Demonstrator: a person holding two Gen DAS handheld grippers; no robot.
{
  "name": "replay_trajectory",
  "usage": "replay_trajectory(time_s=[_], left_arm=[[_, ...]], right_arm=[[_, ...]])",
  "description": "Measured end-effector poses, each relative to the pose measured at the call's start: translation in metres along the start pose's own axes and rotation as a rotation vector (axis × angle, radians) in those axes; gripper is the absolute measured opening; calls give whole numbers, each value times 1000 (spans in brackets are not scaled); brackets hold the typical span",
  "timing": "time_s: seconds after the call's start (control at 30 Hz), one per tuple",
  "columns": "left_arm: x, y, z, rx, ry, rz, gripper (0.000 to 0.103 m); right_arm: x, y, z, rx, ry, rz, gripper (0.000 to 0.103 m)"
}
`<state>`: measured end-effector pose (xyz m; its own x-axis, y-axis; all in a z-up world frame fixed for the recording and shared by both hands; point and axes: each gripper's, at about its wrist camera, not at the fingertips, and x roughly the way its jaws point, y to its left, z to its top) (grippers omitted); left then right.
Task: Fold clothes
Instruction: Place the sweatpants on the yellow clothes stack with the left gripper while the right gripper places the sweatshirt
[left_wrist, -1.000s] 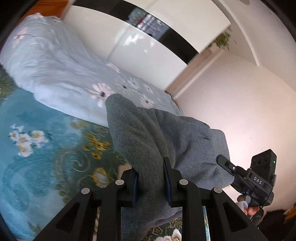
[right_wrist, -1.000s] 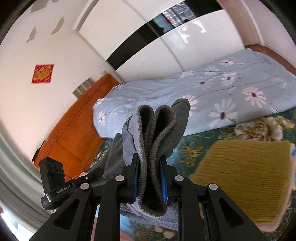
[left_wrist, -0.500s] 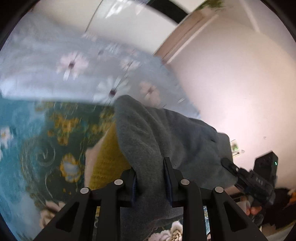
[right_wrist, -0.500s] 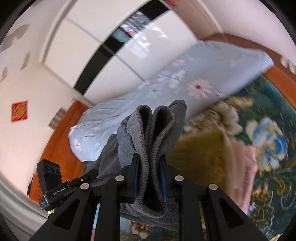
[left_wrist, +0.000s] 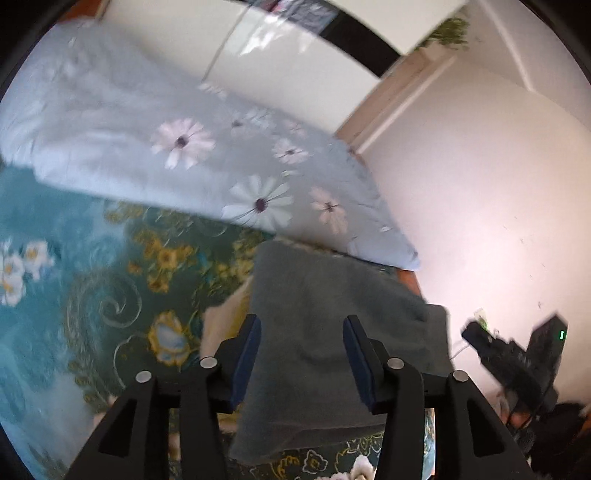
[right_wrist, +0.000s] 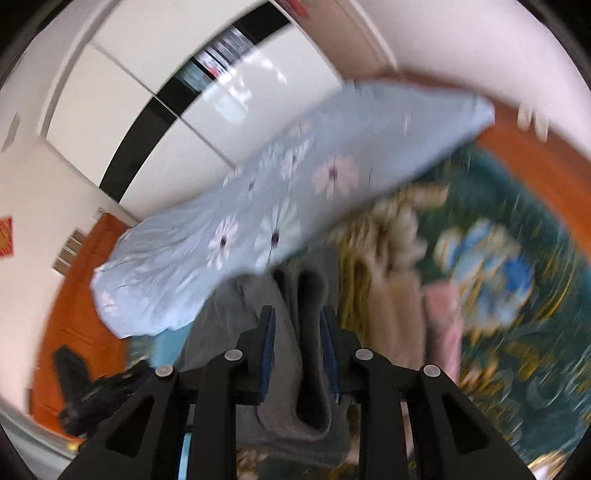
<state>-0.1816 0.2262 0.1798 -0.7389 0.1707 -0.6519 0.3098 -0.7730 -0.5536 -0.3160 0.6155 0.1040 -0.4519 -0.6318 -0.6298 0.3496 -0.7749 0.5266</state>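
- The left gripper (left_wrist: 301, 350) stands spread, its blue pads well apart on either side of the grey sweater (left_wrist: 325, 350); the cloth lies flat between them and touches neither, which reads as a let-go so the folded piece can settle.
- The right gripper (right_wrist: 297, 349) has its fingers set wider than the doubled grey edge bulging up between them. The view is smeared, so I cannot tell whether the pads grip it or have just eased off.
- The grey sweater rests folded on a stack of other clothes: a mustard knit (right_wrist: 354, 273) and a pink garment (right_wrist: 441, 325) show beneath and beside it. That placement suits a finished pile.
- The stack sits on the teal floral bedspread (left_wrist: 92, 280), near the bed's far corner by the wall, just beside the pale blue daisy-print duvet (left_wrist: 192, 147) bunched along the bed's far edge.
- My judgement: this garment's fold is done; both tools need only back away without dragging the top layer.
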Motion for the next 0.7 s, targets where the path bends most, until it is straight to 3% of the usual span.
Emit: replay_trajectory(time_s=[0.07, 0.23, 0.33, 0.4, 0.7], left_arm=[[5, -15, -6, 60, 23, -24, 51], [35, -26, -38, 171, 123, -16, 51], [55, -10, -51, 123, 184, -8, 50], [65, 0, -57, 69, 213, -42, 50], [52, -7, -58, 78, 195, -42, 51]], right_arm=[[3, 15, 5, -69, 5, -1, 29], [35, 6, 0, -82, 73, -44, 31], [55, 1, -2, -90, 113, -70, 31], [68, -3, -4, -95, 140, -87, 31], [80, 3, -6, -124, 161, -136, 28]])
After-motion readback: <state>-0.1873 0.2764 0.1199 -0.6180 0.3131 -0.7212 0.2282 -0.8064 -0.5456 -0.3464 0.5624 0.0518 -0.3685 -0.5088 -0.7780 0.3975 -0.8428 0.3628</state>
